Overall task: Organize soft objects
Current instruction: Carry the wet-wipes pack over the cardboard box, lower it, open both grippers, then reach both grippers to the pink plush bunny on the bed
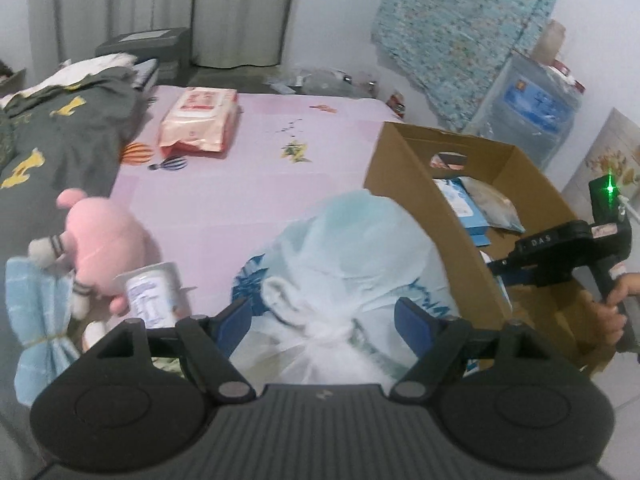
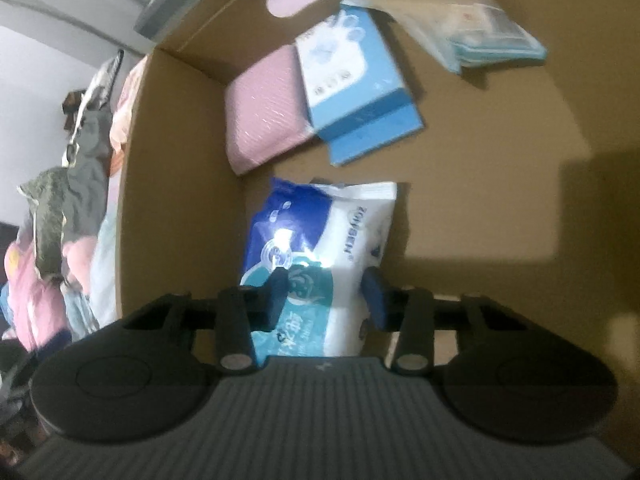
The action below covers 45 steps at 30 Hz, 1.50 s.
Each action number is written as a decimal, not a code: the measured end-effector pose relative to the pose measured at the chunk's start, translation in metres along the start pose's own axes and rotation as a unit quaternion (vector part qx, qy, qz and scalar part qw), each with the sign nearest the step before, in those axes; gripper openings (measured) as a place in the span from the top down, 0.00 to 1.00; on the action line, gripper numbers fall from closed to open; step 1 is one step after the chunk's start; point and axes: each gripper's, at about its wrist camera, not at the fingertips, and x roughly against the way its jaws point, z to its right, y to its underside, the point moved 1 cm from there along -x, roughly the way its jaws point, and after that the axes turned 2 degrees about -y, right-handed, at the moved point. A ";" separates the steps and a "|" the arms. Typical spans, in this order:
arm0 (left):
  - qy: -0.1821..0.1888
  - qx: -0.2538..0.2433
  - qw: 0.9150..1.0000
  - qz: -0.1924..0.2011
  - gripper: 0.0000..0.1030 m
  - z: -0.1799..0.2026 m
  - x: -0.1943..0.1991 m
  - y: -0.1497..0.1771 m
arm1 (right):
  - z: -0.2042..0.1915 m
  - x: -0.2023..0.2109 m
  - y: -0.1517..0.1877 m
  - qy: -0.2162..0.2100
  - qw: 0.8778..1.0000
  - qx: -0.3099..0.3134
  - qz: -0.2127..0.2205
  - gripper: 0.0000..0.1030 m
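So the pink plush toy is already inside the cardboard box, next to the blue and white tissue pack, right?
Not quite. The pink plush toy lies on the bed outside the cardboard box, as the left wrist view shows. The blue and white tissue pack is indeed inside the box, seen from the right wrist view.

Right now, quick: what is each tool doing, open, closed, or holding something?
Left tool: open around the knotted top of the pale plastic bag, pads not pressing.
Right tool: inside the cardboard box, closed on the blue-and-white wipes pack.

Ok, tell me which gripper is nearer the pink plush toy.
Left. The left gripper straddles the knotted plastic bag beside the pink plush toy; the right gripper is inside the cardboard box.
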 end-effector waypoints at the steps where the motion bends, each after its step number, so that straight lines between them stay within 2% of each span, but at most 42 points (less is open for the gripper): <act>1: 0.001 0.004 1.000 0.000 0.23 -0.001 0.000 0.001 | -0.004 -0.003 -0.003 -0.003 1.000 0.004 0.004 0.68; 4: 0.001 0.011 1.000 -0.003 0.23 -0.006 0.001 0.006 | -0.011 -0.013 -0.011 -0.013 1.000 0.004 0.009 0.69; 9: -0.003 0.010 1.000 -0.004 0.23 -0.006 -0.004 0.017 | -0.022 -0.020 -0.019 0.004 0.999 0.014 0.044 0.69; 11: -0.004 0.005 1.000 -0.003 0.23 -0.005 -0.004 0.022 | -0.021 -0.016 -0.020 0.009 0.998 0.011 0.054 0.68; 13: -0.001 0.003 1.000 -0.001 0.23 -0.005 -0.004 0.025 | -0.021 -0.005 -0.019 -0.006 0.998 0.004 0.058 0.67; 16: 0.001 -0.007 1.000 0.001 0.23 -0.006 -0.003 0.030 | -0.028 0.016 -0.007 -0.032 0.999 0.027 0.030 0.64; 18: 0.003 -0.014 1.000 0.002 0.22 -0.005 -0.003 0.032 | -0.038 0.023 0.005 -0.029 0.998 0.058 -0.002 0.44; 20: 0.005 -0.016 1.000 0.000 0.22 -0.003 -0.004 0.033 | -0.045 0.021 0.017 -0.011 0.994 0.095 -0.045 0.29; 22: 0.010 -0.011 1.000 -0.006 0.22 -0.002 -0.007 0.033 | -0.051 0.014 0.027 0.008 0.989 0.127 -0.077 0.27; 26: 0.011 -0.010 1.000 -0.003 0.22 0.003 -0.006 0.031 | -0.053 -0.004 0.031 0.033 0.983 0.157 -0.093 0.30; 27: 0.011 -0.011 1.000 -0.001 0.22 0.004 -0.005 0.031 | -0.051 -0.010 0.028 0.040 0.983 0.152 -0.092 0.40; 29: 0.012 -0.013 1.000 0.001 0.22 0.005 -0.003 0.031 | -0.045 -0.017 0.022 0.039 0.986 0.133 -0.090 0.45; 30: 0.012 -0.013 1.000 0.001 0.22 0.005 -0.003 0.031 | -0.042 -0.017 0.018 0.036 0.988 0.123 -0.082 0.50; 34: 0.010 -0.015 1.000 -0.003 0.22 0.003 -0.003 0.033 | -0.034 -0.012 0.008 0.029 0.993 0.102 -0.059 0.54; 37: 0.008 -0.012 1.000 -0.004 0.22 0.001 -0.003 0.034 | -0.030 -0.009 0.010 0.030 0.993 0.101 -0.050 0.53; 40: 0.003 -0.012 1.000 -0.002 0.22 -0.002 0.000 0.035 | -0.031 0.004 0.016 0.033 0.994 0.100 -0.035 0.46; 45: -0.012 -0.016 1.000 0.015 0.21 -0.011 0.015 0.037 | -0.047 0.048 0.023 0.038 0.992 0.115 0.032 0.30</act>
